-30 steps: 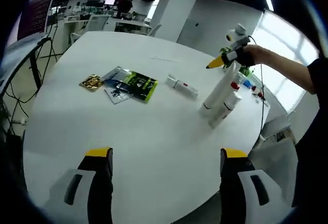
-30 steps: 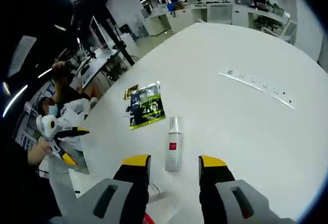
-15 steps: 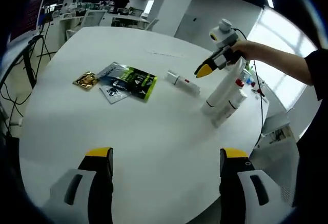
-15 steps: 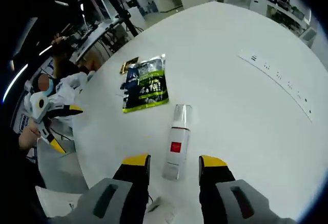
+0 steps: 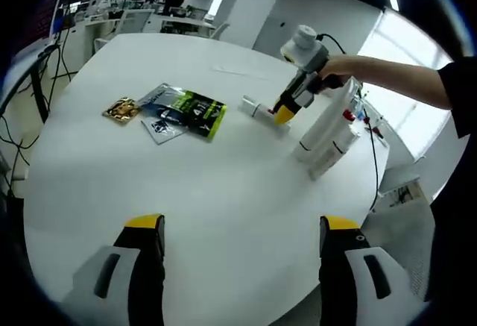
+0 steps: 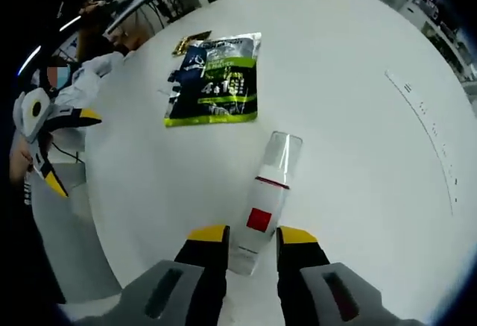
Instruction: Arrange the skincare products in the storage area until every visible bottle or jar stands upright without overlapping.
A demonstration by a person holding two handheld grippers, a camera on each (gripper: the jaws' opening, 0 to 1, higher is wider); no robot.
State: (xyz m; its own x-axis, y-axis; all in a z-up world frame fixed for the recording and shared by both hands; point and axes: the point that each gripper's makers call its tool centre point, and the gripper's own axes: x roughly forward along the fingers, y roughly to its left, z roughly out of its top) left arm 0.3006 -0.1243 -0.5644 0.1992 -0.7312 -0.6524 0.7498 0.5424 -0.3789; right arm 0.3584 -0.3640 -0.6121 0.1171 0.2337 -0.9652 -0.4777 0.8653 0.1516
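On the round white table [image 5: 186,192] my right gripper [image 6: 250,235] brackets the base of a lying bottle [image 6: 262,207], jaws nearly closed, firm grip uncertain; my left gripper [image 5: 237,225] hangs wide open, empty; I judge little done: two white tubes [image 5: 322,136] lean unsteadily, glossy sachets [image 6: 216,80] lie flat; smooth plastic, clear cap.
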